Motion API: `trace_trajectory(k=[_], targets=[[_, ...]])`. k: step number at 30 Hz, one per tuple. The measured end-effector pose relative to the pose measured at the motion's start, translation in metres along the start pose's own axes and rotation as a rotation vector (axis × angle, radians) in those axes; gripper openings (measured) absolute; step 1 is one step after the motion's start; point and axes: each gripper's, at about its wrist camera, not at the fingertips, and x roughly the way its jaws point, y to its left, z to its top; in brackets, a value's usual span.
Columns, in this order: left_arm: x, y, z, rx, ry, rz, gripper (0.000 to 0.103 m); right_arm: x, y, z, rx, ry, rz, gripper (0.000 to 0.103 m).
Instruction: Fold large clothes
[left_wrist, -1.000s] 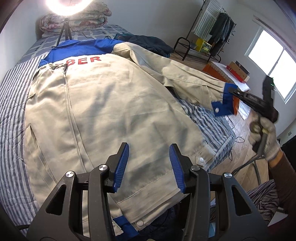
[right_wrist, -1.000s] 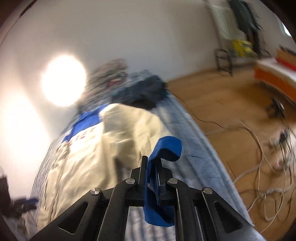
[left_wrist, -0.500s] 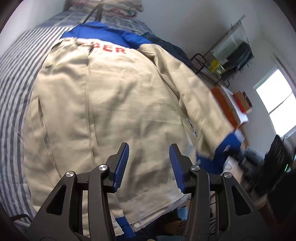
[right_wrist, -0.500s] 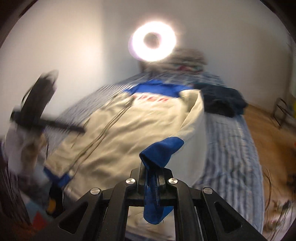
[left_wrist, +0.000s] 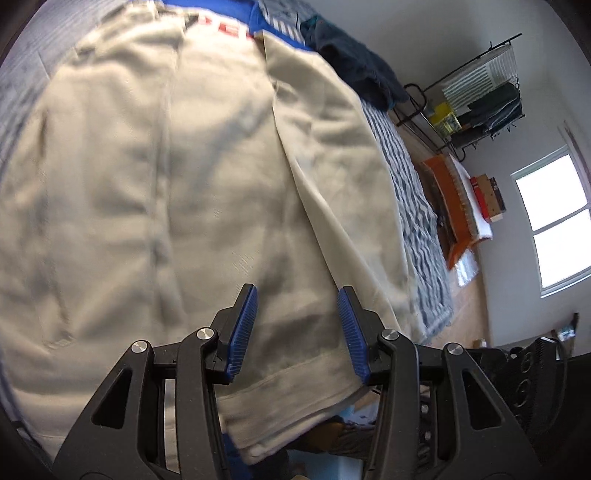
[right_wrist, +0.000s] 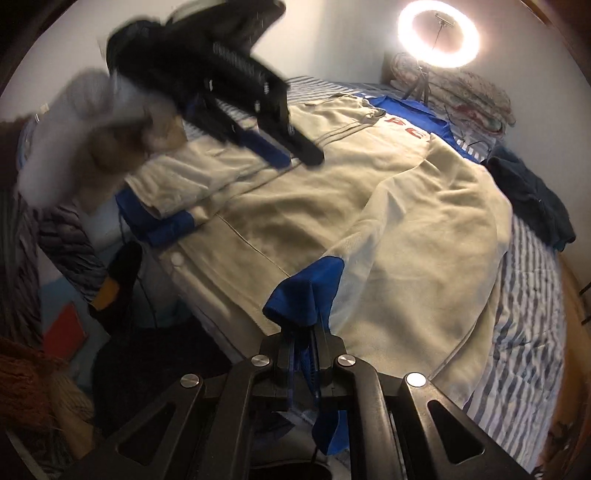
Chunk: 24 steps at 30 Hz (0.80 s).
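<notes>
1. The beige twill jacket (left_wrist: 207, 177) with blue trim lies flat on your striped bedspread (right_wrist: 528, 332).
2. Your right gripper (right_wrist: 308, 363) pinches the blue cuff (right_wrist: 306, 291), the sleeve draped across the body.
3. Your left gripper (left_wrist: 297, 328) hovers wide apart over the hem, holding nothing.

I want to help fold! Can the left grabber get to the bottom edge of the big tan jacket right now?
Probably yes. The left gripper is open and empty, hanging just over the jacket, and its bottom hem lies bare right between the fingers. Nothing covers that spot. The right gripper holds the blue cuff, off to the side.
</notes>
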Motion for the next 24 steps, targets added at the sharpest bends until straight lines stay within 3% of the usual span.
trace_trajectory(k=[1,5,8,13,17,20,24], targets=[[0.004,0.000,-0.001,-0.017,0.012,-0.021,0.046,-0.005,-0.003,0.001,0.005,-0.006,0.024,0.024],[0.008,-0.004,0.002,-0.037,0.015,-0.053,0.046,-0.033,-0.022,0.002,0.071,-0.075,0.156,0.030],[0.012,-0.004,0.005,-0.064,0.015,-0.062,0.050,-0.047,-0.056,0.000,0.187,-0.141,0.191,0.037],[0.026,-0.003,0.006,-0.089,0.034,-0.067,0.050,-0.035,-0.137,0.006,0.449,-0.158,0.118,0.037],[0.039,-0.004,0.007,-0.107,0.039,-0.059,0.050,0.000,-0.205,0.006,0.700,-0.131,0.102,0.038],[0.048,-0.003,0.009,-0.119,0.040,-0.059,0.049,0.025,-0.239,0.003,0.813,-0.103,0.083,0.038],[0.057,-0.007,0.013,-0.106,0.050,-0.053,0.021,0.046,-0.270,0.003,0.913,-0.101,0.085,0.038]])
